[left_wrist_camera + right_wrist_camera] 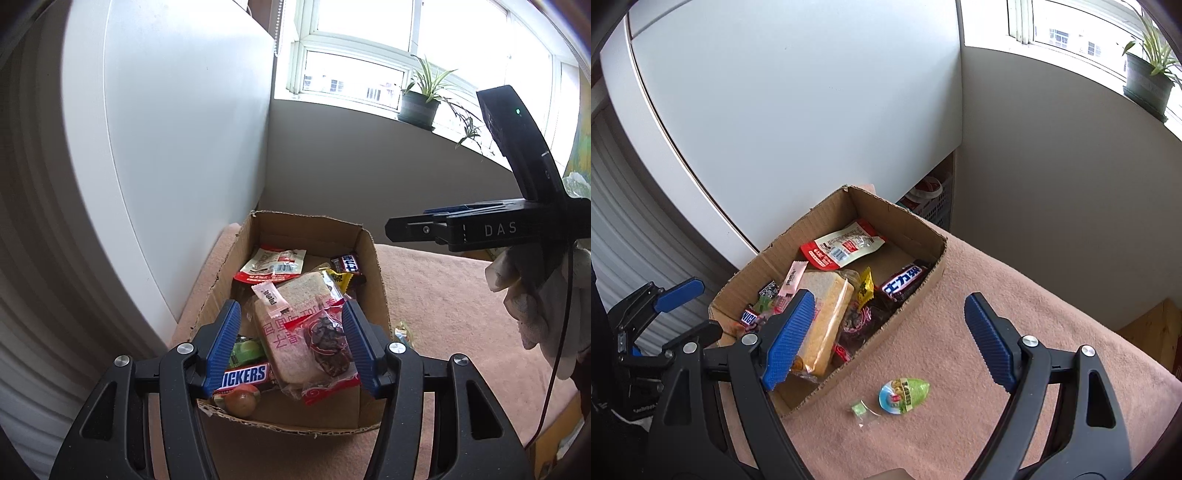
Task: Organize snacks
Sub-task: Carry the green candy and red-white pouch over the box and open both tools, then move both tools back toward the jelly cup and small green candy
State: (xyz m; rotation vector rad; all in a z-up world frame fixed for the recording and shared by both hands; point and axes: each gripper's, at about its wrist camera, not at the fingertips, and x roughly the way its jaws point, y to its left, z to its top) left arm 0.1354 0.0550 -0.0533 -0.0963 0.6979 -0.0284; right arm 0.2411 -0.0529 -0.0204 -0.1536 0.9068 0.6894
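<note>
On pink cloth (1015,295), green snack (904,395) between open right tool (890,339) fingers

My left wrist cam sits close over the near end of the open brown cardboard box (373,266), looking down its length toward the window wall, blue-padded left gripper (290,345) framing the view. My right wrist cam hangs higher and off the box's (916,229) right side, facing the white cabinet panel (798,110), angled down over the pink cloth tabletop (1015,288). Both share the box and the potted green plant (421,103) on the sill.
</note>
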